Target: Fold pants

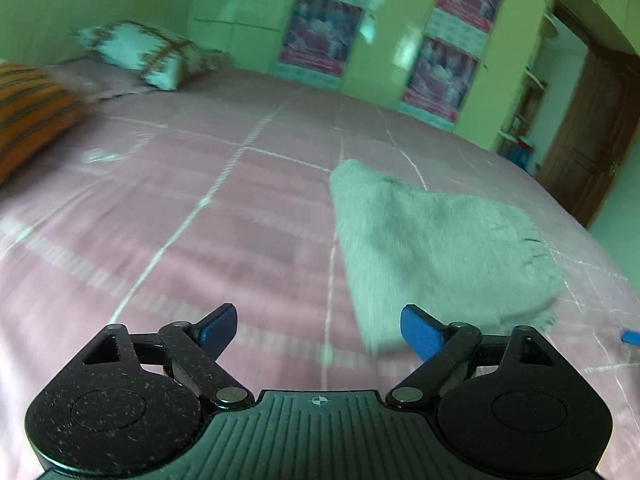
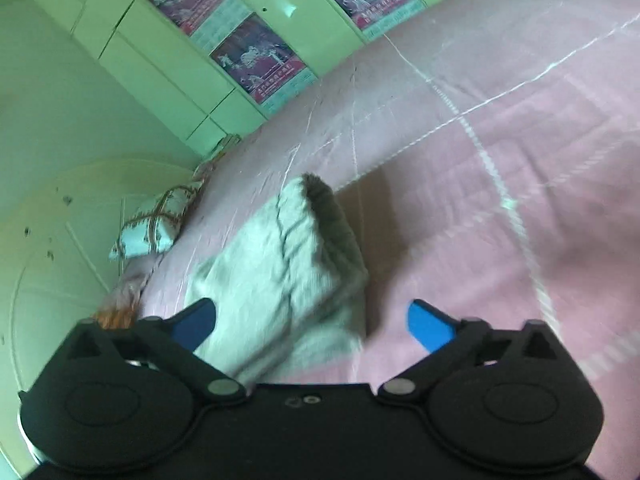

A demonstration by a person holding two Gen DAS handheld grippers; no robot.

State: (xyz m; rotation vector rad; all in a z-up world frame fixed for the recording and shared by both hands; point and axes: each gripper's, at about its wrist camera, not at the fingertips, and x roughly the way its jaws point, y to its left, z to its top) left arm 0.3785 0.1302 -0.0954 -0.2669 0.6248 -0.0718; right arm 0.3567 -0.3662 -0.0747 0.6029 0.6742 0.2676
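The left hand-held gripper is held tilted downward, its blue fingers spread wide with nothing clasped. The right hand-held gripper is likewise angled down, jaws parted wide and empty.

The posters on the wardrobe carry lettering too blurred to read.

Motion blur smears the dark-pink posters on the green wardrobe; their print is unreadable. The striped orange cushion is cut off at the frame's left edge.
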